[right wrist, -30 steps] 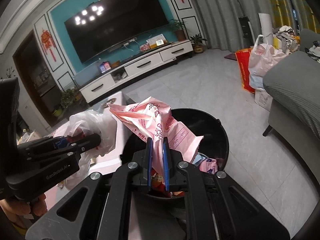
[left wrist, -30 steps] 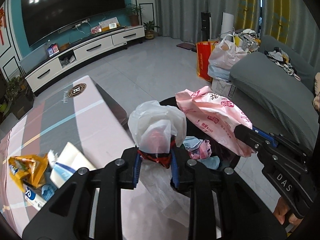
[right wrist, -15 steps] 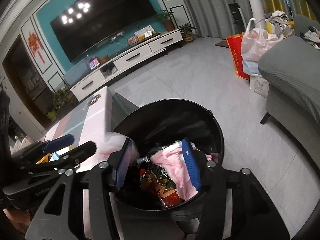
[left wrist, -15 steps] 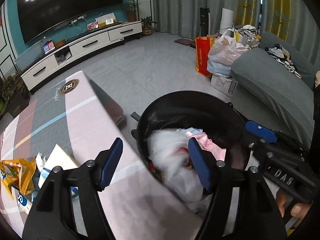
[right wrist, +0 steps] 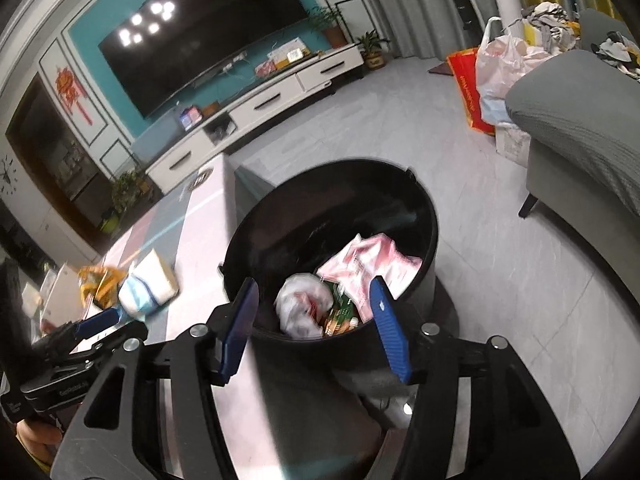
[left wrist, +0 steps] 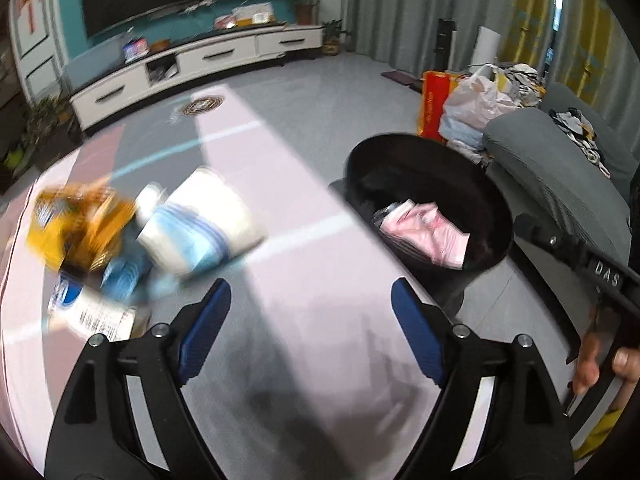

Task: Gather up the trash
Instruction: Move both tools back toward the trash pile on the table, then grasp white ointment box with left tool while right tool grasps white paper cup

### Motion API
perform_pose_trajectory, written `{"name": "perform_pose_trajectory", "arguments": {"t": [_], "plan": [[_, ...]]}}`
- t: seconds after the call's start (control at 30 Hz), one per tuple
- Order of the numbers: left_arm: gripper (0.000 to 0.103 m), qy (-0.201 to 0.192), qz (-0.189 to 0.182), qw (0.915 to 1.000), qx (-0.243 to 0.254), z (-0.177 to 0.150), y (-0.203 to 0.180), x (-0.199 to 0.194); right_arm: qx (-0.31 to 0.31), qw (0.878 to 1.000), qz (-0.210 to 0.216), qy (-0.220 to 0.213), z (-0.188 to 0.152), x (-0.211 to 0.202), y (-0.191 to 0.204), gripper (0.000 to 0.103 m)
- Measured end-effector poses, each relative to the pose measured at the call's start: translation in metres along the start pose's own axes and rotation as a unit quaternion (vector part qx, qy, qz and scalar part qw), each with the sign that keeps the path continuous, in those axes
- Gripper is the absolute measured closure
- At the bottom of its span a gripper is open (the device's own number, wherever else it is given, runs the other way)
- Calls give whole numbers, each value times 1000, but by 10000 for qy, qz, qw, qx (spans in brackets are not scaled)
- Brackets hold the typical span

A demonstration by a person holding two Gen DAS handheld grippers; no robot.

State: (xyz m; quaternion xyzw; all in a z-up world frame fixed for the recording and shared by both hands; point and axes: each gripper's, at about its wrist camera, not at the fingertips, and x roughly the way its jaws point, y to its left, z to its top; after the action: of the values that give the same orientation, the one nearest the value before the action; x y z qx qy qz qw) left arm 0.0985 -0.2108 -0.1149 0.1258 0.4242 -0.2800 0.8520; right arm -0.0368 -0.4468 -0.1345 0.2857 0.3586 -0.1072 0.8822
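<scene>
Table edge [right wrist: 230,208] touches black bin [right wrist: 424,208]; grey floor [right wrist: 500,272] lies beyond.

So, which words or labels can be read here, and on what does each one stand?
"DAS": on the right gripper, on its black body.
Print on the left gripper's body: too small to read.
Print on the pink bag, the white packet and the round emblem on the table: blurred.

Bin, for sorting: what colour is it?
Black bin, clearest in the right wrist view.
</scene>
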Motion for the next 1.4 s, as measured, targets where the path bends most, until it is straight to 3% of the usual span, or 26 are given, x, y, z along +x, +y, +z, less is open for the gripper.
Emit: {"name": "perform_pose_trajectory", "arguments": {"t": [0.27, 0.53, 0.77, 0.87, 1.03, 1.17, 1.4], "plan": [[19, 48, 494, 9938, -995, -52, 80, -46, -577, 9975, 308, 268, -17, -4, 56, 46], [19, 51, 996, 9726, -2100, -104, 164, -85, -1309, 9878, 628, 571, -34, 3, 117, 44], [19, 136, 882, 9635, -2524, -130, 191, -94, -1836, 9765, 793, 803, -47, 19, 162, 20], [17, 165, 813, 9601, -2670, -130, 195, -91, -2117, 9704, 803, 841, -50, 32, 184, 12], [14, 225, 633, 9535, -2938, -118, 201, -76, -2732, 9566, 693, 733, -52, 55, 213, 9], [13, 192, 519, 9425, -3295, -94, 208, -56, -3041, 9485, 582, 674, -41, 83, 226, 8], [13, 318, 685, 9220, -3797, -56, 216, -16, -2985, 9495, 620, 736, -14, 128, 231, 4]]}}
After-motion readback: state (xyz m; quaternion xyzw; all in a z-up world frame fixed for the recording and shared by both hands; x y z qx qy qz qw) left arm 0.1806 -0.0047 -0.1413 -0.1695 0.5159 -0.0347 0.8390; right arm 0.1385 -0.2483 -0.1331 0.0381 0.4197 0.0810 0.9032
